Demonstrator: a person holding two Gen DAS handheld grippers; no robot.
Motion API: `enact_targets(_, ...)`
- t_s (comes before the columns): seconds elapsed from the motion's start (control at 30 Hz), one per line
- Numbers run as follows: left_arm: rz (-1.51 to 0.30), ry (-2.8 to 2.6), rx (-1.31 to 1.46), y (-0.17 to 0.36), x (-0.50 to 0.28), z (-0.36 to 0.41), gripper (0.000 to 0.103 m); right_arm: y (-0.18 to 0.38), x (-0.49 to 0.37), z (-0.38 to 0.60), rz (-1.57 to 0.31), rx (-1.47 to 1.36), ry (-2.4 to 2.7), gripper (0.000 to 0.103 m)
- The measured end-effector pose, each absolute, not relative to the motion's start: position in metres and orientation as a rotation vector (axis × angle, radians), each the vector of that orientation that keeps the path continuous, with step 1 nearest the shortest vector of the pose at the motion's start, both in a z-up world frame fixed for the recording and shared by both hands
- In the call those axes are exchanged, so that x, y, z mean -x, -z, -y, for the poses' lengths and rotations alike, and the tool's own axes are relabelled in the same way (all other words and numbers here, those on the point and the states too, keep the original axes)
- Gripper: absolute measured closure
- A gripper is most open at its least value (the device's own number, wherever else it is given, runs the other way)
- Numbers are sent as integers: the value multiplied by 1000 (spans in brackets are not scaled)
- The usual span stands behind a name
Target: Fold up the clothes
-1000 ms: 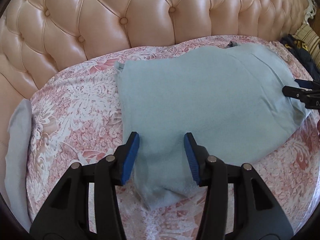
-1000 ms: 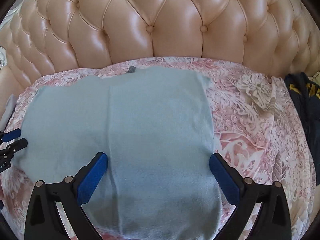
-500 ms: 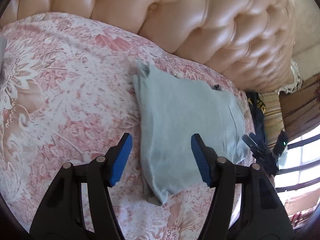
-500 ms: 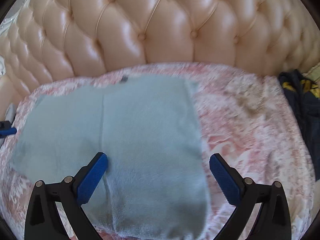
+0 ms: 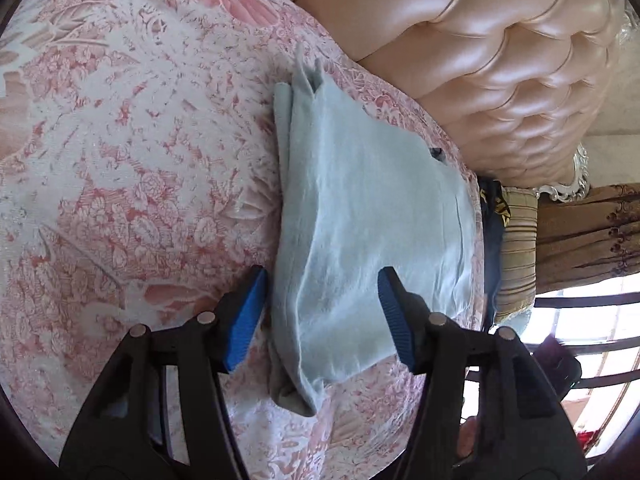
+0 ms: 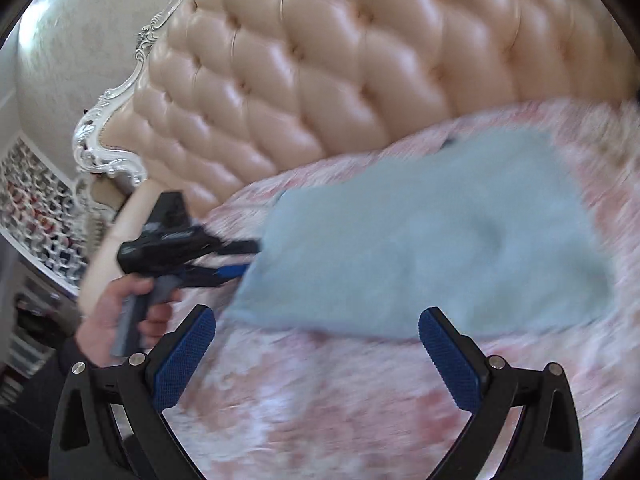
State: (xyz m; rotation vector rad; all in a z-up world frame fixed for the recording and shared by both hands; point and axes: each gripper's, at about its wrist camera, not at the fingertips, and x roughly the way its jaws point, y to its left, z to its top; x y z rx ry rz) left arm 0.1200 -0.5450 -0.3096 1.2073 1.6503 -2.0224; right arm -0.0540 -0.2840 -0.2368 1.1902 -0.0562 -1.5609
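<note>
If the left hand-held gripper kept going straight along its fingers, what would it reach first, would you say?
Most likely the light blue garment: the left hand-held gripper is open, its pads straddling the garment's near folded edge on the floral bedspread. Whether it is touching the cloth already is hard to judge from this view.

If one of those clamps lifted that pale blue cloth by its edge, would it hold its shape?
Probably not. The pale blue folded garment shows soft creases and layered edges, so it would likely droop and unfold. It looks thin, so probably light. The open left gripper straddles its near end.
</note>
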Motion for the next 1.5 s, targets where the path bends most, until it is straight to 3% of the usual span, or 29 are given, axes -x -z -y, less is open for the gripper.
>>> enact_targets(0.03, -1658, 2015, -1219, 312, -118, 545, 52, 246, 46, 292, 86, -1227, 1516, 0)
enact_targets(0.07, -1665, 2007, -1231, 314, -116, 545, 79, 256, 37, 302, 121, -1272, 1467, 0)
enact_targets(0.1, -1673, 1999, -1243, 316, -113, 544, 96, 266, 32, 311, 163, -1313, 1427, 0)
enact_targets(0.23, -1664, 1989, -1270, 316, -109, 544, 96, 300, 18, 337, 384, -1471, 1248, 0)
enact_targets(0.83, -1719, 2005, -1193, 295, -112, 550, 96, 315, 10, 378, 462, -1545, 1319, 0)
enact_targets(1.03, -1652, 2022, -1191, 287, -111, 551, 96, 313, 15, 374, 492, -1511, 1392, 2)
enact_targets(1.07, -1640, 2013, -1170, 288, -114, 552, 94, 313, 16, 374, 490, -1516, 1392, 2)
enact_targets(1.13, -1652, 1975, -1131, 294, -121, 556, 79, 312, 15, 376, 440, -1534, 1385, 1)
enact_targets(1.17, -1678, 1943, -1113, 299, -126, 558, 54, 311, 16, 375, 432, -1532, 1394, 0)
enact_targets(1.2, -1703, 1918, -1095, 304, -131, 559, 39, 311, 16, 375, 424, -1530, 1402, 0)
enact_targets(1.33, -1818, 1920, -1058, 312, -144, 559, 38, 312, 23, 371, 468, -1527, 1398, 2)
enact_targets(1.37, -1838, 1923, -1039, 311, -148, 559, 38, 313, 25, 371, 474, -1529, 1404, 9)
enact_targets(1.43, -1878, 1934, -1011, 310, -154, 557, 38, 312, 30, 369, 459, -1528, 1440, 36)
enact_targets(1.47, -1895, 1937, -999, 309, -158, 556, 38, 311, 33, 368, 450, -1525, 1458, 60)
enact_targets(1.5, -1904, 1931, -987, 308, -163, 554, 38, 310, 36, 367, 455, -1519, 1460, 76)
